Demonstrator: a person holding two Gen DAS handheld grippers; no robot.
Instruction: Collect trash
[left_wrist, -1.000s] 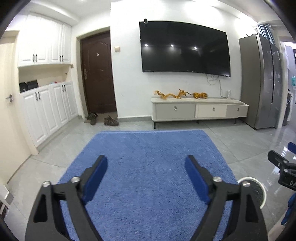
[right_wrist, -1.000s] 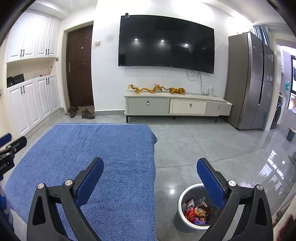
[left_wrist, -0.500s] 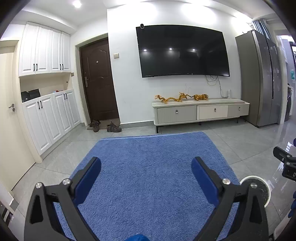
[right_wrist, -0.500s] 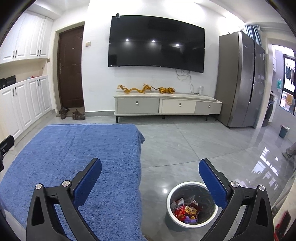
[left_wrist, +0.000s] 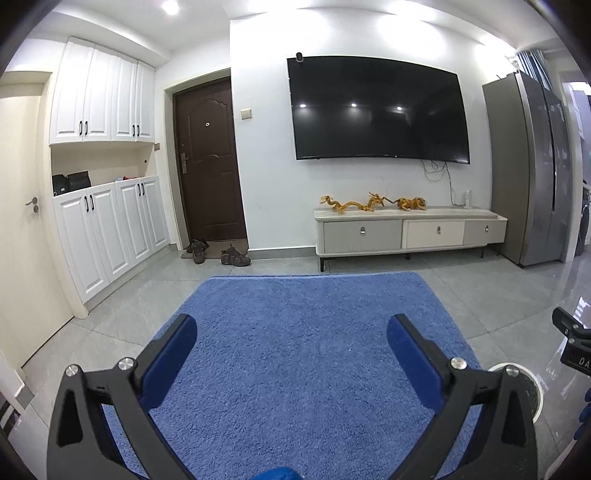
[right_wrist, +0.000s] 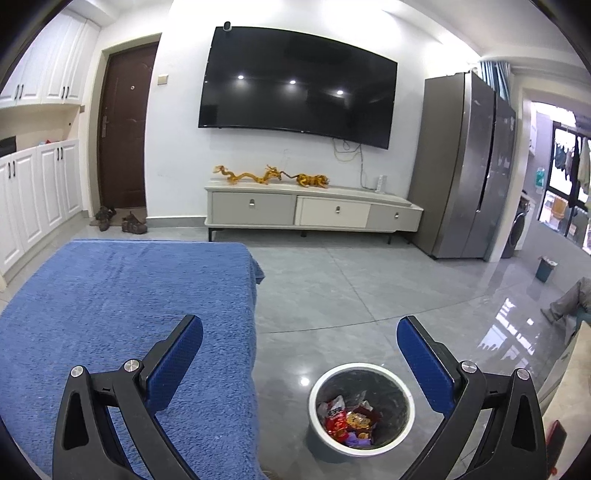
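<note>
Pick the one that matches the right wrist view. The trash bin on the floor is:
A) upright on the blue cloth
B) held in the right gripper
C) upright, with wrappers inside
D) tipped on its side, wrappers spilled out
C: the trash bin stands upright on the grey floor beside the blue cloth, with colourful wrappers inside; the right gripper is open and empty.

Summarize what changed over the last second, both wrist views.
Both cameras tilted upward: the room sits lower in frame, more ceiling shows. The left gripper and right gripper stayed open and empty; nothing was grasped or released. The trash bin still holds wrappers beside the blue cloth.
</note>
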